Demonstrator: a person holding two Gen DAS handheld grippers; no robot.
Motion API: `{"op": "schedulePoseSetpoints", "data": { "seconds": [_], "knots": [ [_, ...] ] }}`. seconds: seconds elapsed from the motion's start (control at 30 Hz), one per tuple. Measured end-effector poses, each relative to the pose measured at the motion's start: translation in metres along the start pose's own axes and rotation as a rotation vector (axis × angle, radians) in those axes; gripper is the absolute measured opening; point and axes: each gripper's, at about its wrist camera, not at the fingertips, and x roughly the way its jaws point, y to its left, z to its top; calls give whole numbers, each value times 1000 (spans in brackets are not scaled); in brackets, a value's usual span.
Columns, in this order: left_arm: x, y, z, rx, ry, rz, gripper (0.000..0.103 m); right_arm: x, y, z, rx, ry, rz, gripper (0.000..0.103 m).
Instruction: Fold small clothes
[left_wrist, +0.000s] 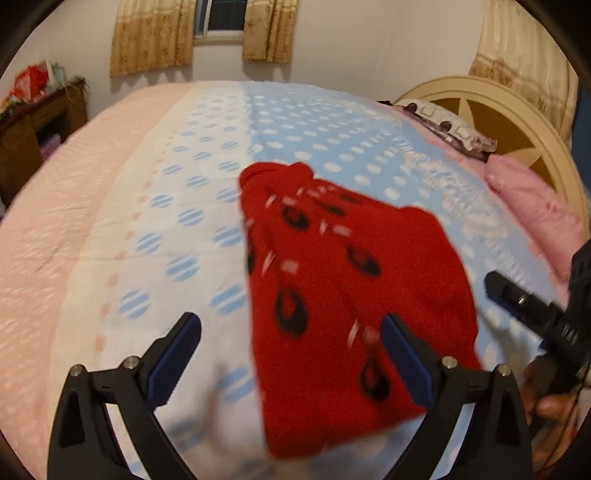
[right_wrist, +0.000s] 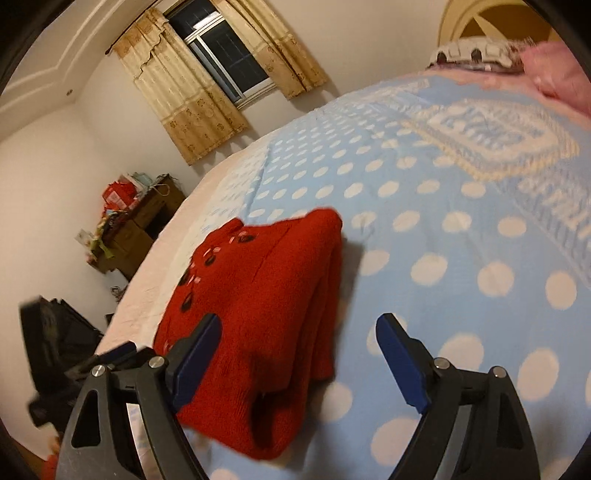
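A red knitted garment (left_wrist: 332, 277) with dark oval marks lies folded into a thick bundle on the blue, white-dotted blanket (left_wrist: 332, 122). My left gripper (left_wrist: 290, 325) hovers over its near left part with its jaws wide apart: one blue pad is above the blanket and the other above the red knit, neither pressing. In the right wrist view the same garment (right_wrist: 266, 295) sits left of centre on the blanket (right_wrist: 461, 240). My right gripper (right_wrist: 299, 321) stands open over its right edge, holding nothing. It also shows as a black finger (left_wrist: 517, 299) to the right of the garment.
A pink pillow (left_wrist: 532, 206) and a patterned one (left_wrist: 447, 125) lie by the round headboard (left_wrist: 509, 122). A wooden cabinet (left_wrist: 33, 136) with clutter stands beyond the bed's left side. Curtains (left_wrist: 151, 33) frame a window. A hand (left_wrist: 550, 406) holds the right gripper.
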Motion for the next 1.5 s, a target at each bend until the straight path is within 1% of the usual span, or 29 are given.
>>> {"op": "schedulePoseSetpoints", "data": {
  "seconds": [0.07, 0.1, 0.17, 0.2, 0.23, 0.27, 0.3, 0.33, 0.47, 0.53, 0.57, 0.6, 0.63, 0.67, 0.7, 0.73, 0.8, 0.83, 0.93, 1.0, 1.03, 1.13, 1.23, 1.3, 1.33, 1.4, 1.43, 1.47, 1.5],
  "knots": [
    [20, 2, 14, -50, 54, -29, 100, 12, -2, 9, 17, 0, -8, 86],
    [31, 4, 19, -84, 77, -63, 100, 19, -4, 12, 20, 8, -11, 86],
    [49, 10, 22, -149, 114, -97, 100, 39, -5, 15, 29, 37, -14, 86],
    [56, 14, 20, -186, 130, -124, 100, 48, -4, 15, 25, 52, -6, 80],
    [63, 19, 17, -233, 143, -160, 101, 60, -2, 12, 13, 80, 2, 65],
    [68, 24, 11, -282, 151, -198, 101, 75, 1, 5, 4, 123, 19, 56],
    [68, 29, 7, -314, 134, -222, 101, 78, 2, 2, 3, 114, 26, 54],
    [66, 30, 5, -322, 109, -238, 101, 80, 4, 1, 3, 95, 38, 54],
    [68, 25, 7, -314, 101, -243, 100, 90, -2, 7, 44, 104, 84, 54],
    [70, 24, 9, -329, 97, -262, 99, 93, 0, 7, 39, 107, 95, 54],
    [70, 26, 10, -339, 92, -272, 96, 94, 2, 7, 31, 109, 102, 54],
    [69, 27, 10, -343, 87, -277, 81, 94, 3, 7, 26, 110, 106, 54],
    [68, 28, 9, -341, 89, -288, 72, 95, 5, 6, 16, 115, 114, 47],
    [66, 32, 9, -338, 89, -296, 67, 95, 8, 4, 6, 127, 130, 40],
    [64, 35, 9, -336, 88, -301, 57, 94, 11, 5, -7, 128, 125, 37],
    [60, 36, 9, -336, 84, -306, 50, 94, 14, 5, -16, 128, 121, 34],
    [53, 40, 11, -338, 75, -297, 43, 89, 19, 5, -17, 122, 117, 32],
    [45, 39, 11, -326, 64, -278, 42, 86, 21, 5, -6, 117, 122, 30],
    [25, 34, 10, -262, 49, -220, 42, 73, 33, 1, 23, 110, 185, 29],
    [14, 35, 7, -240, 50, -196, 42, 63, 44, -2, 44, 118, 228, 28],
    [3, 37, 5, -228, 58, -175, 42, 58, 49, -4, 69, 126, 265, 28],
    [-22, 46, -5, -205, 83, -122, 42, 46, 68, -13, 117, 168, 385, 27],
    [-46, 66, -23, -208, 94, -55, 42, 47, 86, -30, 125, 230, 452, 26],
    [-59, 81, -37, -218, 90, 2, 42, 57, 98, -50, 150, 286, 505, 25],
    [-64, 87, -43, -215, 84, 31, 42, 60, 102, -57, 143, 298, 512, 24],
    [-63, 102, -59, -212, 91, 103, 42, 73, 119, -80, 115, 342, 499, 24],
    [-61, 107, -63, -219, 98, 113, 43, 78, 126, -89, 100, 349, 482, 23],
    [-58, 116, -71, -238, 96, 105, 44, 79, 129, -93, 80, 335, 458, 23],
    [-57, 119, -73, -247, 89, 100, 48, 78, 133, -96, 42, 310, 416, 23]
  ]
}}
